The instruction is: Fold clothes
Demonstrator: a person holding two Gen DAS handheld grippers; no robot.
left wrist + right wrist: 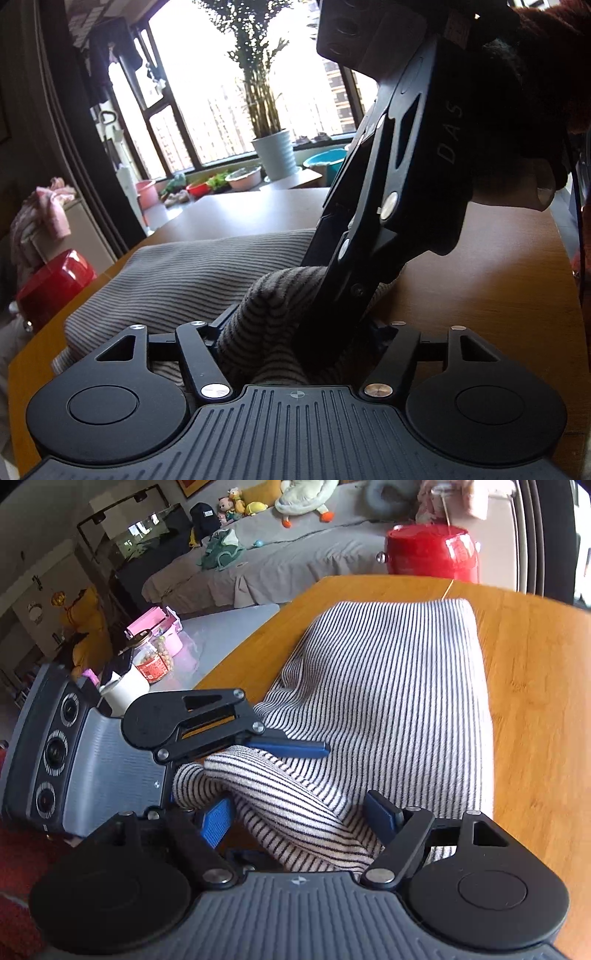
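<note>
Striped garment [388, 686], white with thin dark stripes, lies folded on the wooden tabletop [535, 686]. Far end forms a neat squared edge toward the red container [432, 554] beyond the tabletop's edge. Near end is bunched into a rolled fold, raised off the flat part.

Right hand-held gripper [301, 819]: blue fingers [216, 821] stand wide apart on either side of the rolled fold. Cloth lies between the jaws; the pads do not visibly press it. No grip seen.

Left hand-held gripper [288, 747]: in the right wrist view it enters from the left, lying on its side, with one blue finger flat on top of the garment just above the roll. The second finger is hidden under the cloth. Jaws part-way in, with a hump of striped fabric between them in the left wrist view [295, 328]. Whether the pads actually clamp the cloth, cannot tell.

In the left wrist view the right hand-held gripper's body crosses the frame steeply, tip buried in the same bunched cloth. Both tools meet at the near end, close together
</note>
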